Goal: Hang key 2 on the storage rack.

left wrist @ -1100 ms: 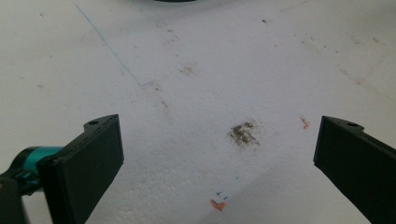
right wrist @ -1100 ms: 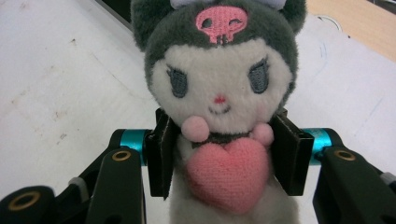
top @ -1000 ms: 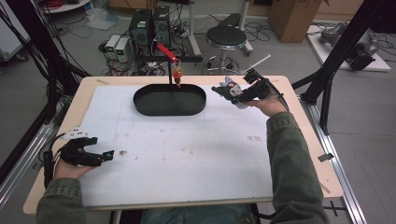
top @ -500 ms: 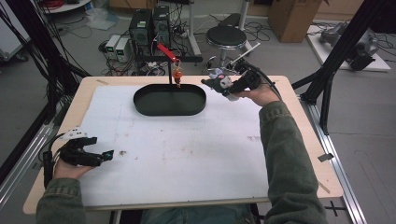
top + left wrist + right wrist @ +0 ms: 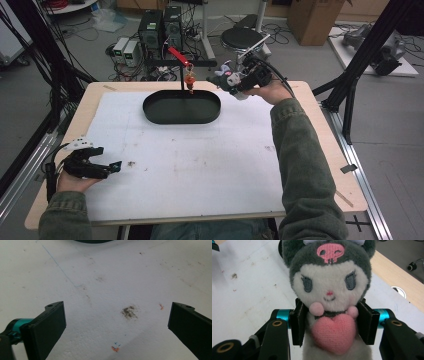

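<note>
Right claw (image 5: 329, 325) clamps the plush (image 5: 329, 290) at the tray's (image 5: 150, 112) 2 o'clock; left claw (image 5: 117, 322) apart; a soft grip could drop it short

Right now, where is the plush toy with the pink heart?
The plush toy is clamped in the right gripper, held above the far right part of the table, just right of the black oval tray.

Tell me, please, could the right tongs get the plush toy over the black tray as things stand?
Probably yes: the right tongs grip the plush toy above the black tray's far right rim, nothing between.
</note>
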Action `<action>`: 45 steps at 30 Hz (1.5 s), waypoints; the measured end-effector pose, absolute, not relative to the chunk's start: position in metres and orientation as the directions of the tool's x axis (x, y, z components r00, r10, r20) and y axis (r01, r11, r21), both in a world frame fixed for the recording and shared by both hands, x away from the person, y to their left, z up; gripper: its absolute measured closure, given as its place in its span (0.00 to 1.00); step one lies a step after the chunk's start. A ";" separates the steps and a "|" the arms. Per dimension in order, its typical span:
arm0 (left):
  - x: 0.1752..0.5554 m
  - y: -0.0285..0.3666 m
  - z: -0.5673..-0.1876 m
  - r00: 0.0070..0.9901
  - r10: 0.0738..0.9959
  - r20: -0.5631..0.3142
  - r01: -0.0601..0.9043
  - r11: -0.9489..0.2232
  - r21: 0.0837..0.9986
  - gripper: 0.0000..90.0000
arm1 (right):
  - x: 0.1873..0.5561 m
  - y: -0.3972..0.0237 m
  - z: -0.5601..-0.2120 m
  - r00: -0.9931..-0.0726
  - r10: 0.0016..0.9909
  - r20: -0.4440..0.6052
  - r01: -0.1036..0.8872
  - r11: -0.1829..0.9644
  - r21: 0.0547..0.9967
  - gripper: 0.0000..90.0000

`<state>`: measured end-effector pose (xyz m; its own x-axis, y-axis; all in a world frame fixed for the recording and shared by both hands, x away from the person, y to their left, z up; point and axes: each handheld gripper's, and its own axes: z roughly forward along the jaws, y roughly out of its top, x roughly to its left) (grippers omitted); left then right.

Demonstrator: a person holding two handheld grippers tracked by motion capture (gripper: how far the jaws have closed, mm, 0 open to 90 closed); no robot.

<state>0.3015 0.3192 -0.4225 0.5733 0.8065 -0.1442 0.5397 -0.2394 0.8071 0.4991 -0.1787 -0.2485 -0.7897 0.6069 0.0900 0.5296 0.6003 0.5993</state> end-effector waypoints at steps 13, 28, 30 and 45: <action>0.300 0.319 -0.422 0.579 0.803 -0.145 0.535 -0.240 0.810 0.02 | 0.516 -0.160 -0.239 -0.762 0.639 0.107 0.555 0.558 0.617 0.54; 0.300 0.319 -0.422 0.575 0.804 -0.150 0.531 -0.228 0.816 0.02 | 0.538 -0.143 -0.245 -0.718 0.692 0.079 0.579 0.530 0.619 0.54; 0.300 0.320 -0.422 0.575 0.804 -0.151 0.533 -0.228 0.815 0.02 | 0.540 -0.143 -0.244 -0.711 0.698 0.081 0.582 0.520 0.625 0.54; 0.301 0.320 -0.422 0.575 0.804 -0.151 0.536 -0.231 0.812 0.02 | 0.551 -0.141 -0.245 -0.665 0.740 0.104 0.597 0.442 0.670 0.54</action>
